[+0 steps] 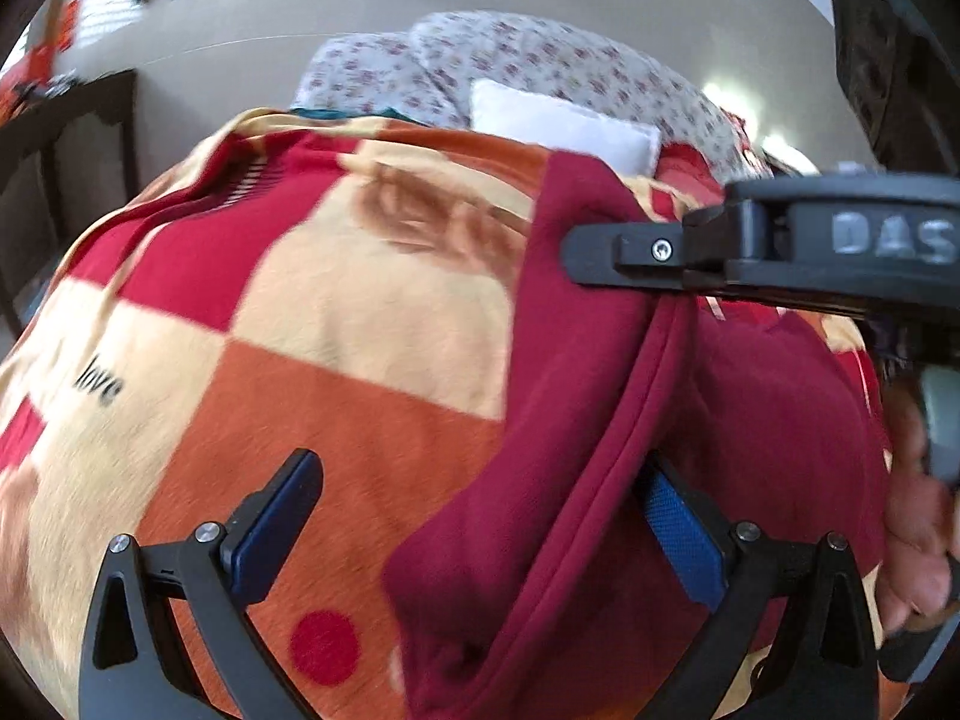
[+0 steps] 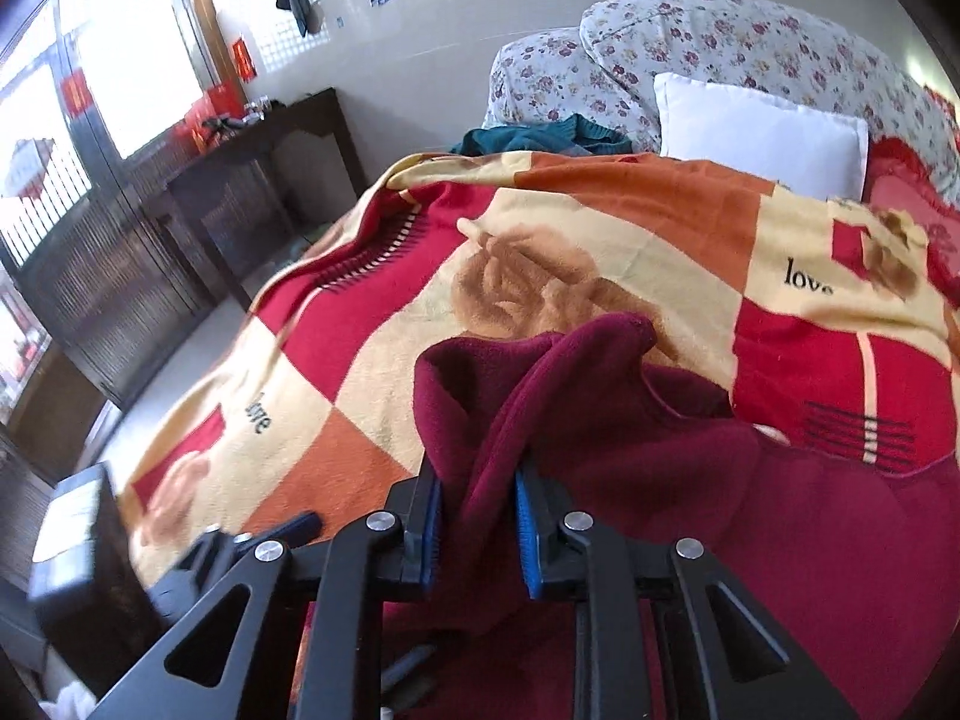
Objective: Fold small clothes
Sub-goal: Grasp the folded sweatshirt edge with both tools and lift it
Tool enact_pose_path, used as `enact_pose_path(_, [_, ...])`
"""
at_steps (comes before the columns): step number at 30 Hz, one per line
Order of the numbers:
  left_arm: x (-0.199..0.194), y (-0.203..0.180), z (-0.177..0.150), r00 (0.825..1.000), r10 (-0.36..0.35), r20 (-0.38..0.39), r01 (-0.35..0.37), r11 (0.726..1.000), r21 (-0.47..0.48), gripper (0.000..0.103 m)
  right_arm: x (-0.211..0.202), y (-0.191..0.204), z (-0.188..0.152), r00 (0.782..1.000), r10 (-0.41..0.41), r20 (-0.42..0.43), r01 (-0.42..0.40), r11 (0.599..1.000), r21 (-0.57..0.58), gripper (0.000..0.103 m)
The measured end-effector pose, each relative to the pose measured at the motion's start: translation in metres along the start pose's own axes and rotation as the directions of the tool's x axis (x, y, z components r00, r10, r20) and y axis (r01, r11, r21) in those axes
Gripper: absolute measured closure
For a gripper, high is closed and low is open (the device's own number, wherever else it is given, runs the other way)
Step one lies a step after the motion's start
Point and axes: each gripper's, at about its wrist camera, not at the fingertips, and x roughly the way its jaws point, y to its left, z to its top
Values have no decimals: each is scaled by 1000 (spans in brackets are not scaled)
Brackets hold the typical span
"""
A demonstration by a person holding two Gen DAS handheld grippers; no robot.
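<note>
Nearest in the right wrist view, the right gripper (image 2: pixel 477 516) is clamped on a bunched ridge of the maroon fleece garment (image 2: pixel 750 516), its blue pads pinching the fabric between them. In the left wrist view, the left gripper (image 1: pixel 480 534) stands wide apart, holding nothing, with a hemmed edge of the garment draped between its fingers. The garment lies on the near right of the checked blanket (image 1: pixel 336 312). It looks soft, light and limp, so it will likely sag and bunch; the stitched hem seems the firmest place to grasp. Farther off sit a white pillow (image 2: pixel 762 132) and floral bedding (image 2: pixel 720 36).
</note>
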Motion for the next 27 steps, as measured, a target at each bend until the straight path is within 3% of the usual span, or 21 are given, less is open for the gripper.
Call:
enact_pose_path(1, [4,-4,3,1000,-2,-10,2,1000,18,7,-3,-5,-2,1000,18,4,-18,1000,20,78])
enact_pose_path(2, [7,-8,5,1000,-12,-17,12,999,32,28,-7,-11,-4,999,37,12,-38,998,53,73])
enact_pose_path(3, [10,-11,6,999,-25,-30,27,999,40,42,-14,-21,-8,998,66,23,-68,993,96,56])
enact_pose_path(4, [13,-13,7,997,-46,-61,49,998,43,66,-21,-28,-12,997,74,33,-77,989,125,47])
enact_pose_path(5, [16,-15,8,996,-46,-81,49,998,42,72,-30,-37,-17,996,64,55,-71,986,149,41])
enact_pose_path(8, [20,-13,11,996,-40,-85,43,998,39,77,-56,-61,-36,992,-31,125,11,987,163,44])
enact_pose_path(9, [21,-12,11,995,-44,-89,47,998,32,77,-59,-70,-42,990,-45,133,20,983,185,62])
enact_pose_path(11, [20,-10,13,994,-57,-89,58,998,12,80,-56,-92,-54,993,4,122,-35,965,260,83])
enact_pose_path(13, [17,-11,13,995,-57,-87,58,998,5,82,-47,-108,-68,992,40,118,-76,943,324,83])
enact_pose_path(16, [7,-16,14,995,-50,-82,52,998,27,83,-27,-120,-84,997,3,74,-28,939,342,89])
enact_pose_path(19, [-6,-24,15,995,-64,-76,67,997,33,84,-30,-130,-92,992,53,113,-94,914,394,92])
enact_pose_path(25, [-26,-45,20,997,-49,-62,53,996,69,85,-58,-131,-101,989,27,147,-81,921,381,91])
enact_pose_path(27, [-31,-52,22,997,-44,-60,49,996,78,85,-52,-132,-109,994,-11,105,-29,928,371,91])
